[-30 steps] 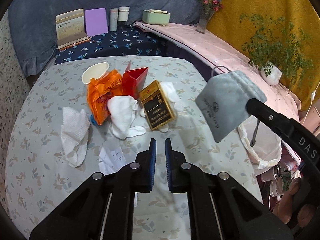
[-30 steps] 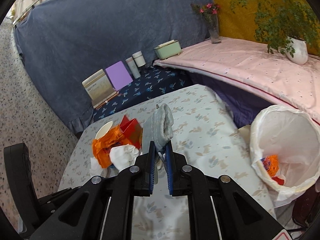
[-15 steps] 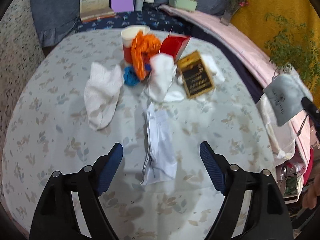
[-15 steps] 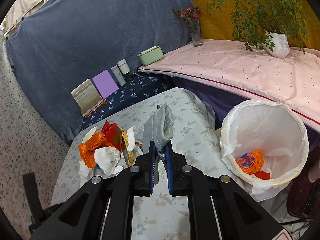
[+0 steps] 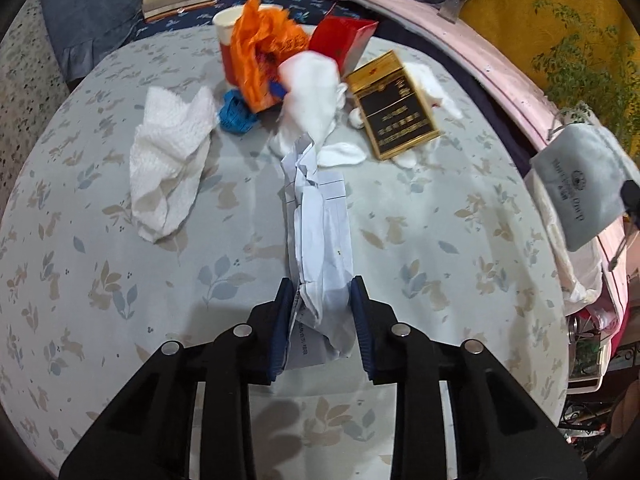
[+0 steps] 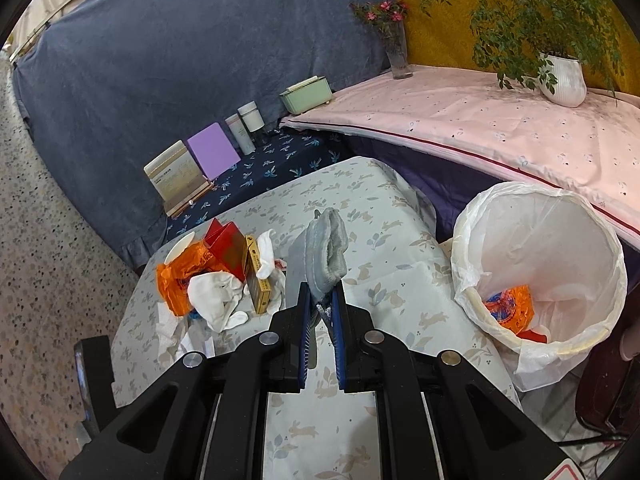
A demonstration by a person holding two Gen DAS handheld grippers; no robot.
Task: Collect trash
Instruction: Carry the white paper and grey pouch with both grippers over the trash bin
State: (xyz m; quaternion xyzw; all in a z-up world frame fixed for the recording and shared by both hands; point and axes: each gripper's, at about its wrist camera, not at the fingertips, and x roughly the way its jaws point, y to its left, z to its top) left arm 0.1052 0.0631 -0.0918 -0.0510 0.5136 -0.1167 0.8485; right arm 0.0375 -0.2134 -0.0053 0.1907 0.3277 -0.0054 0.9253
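- The left gripper (image 5: 320,300) is low over the table (image 5: 100,280), its jaws closing around the near end of a crumpled white paper (image 5: 318,232); the blue pads sit right at the paper's two sides, and whether they already press it I cannot tell.
- That paper lies lengthwise on the leaf-print cloth, running from the jaws toward the heap of trash at the far side.
- In the heap: a white crumpled tissue (image 5: 316,80) touches the paper's far tip, a gold and black box (image 5: 394,106) lies flat just right of it, and a red box (image 5: 342,38) stands behind.
- An orange plastic wrapper (image 5: 264,48) leans against a paper cup (image 5: 228,28), with a blue scrap (image 5: 236,114) at its foot.
- A white paper towel (image 5: 168,160) lies apart to the left of the paper, with bare cloth between them.
- The right gripper (image 6: 320,308) is pinched nearly shut on the lower edge of a grey fabric pouch (image 6: 326,250), which stands up from the jaws above the table's right part.
- A bin with a white liner (image 6: 540,216) stands just beside the table's right edge; an orange wrapper and something red lie at its bottom.
- Behind the table, books, a purple card, bottles and a green box (image 6: 306,94) line a dark shelf, and a potted plant (image 6: 560,78) stands on the pink-covered ledge.
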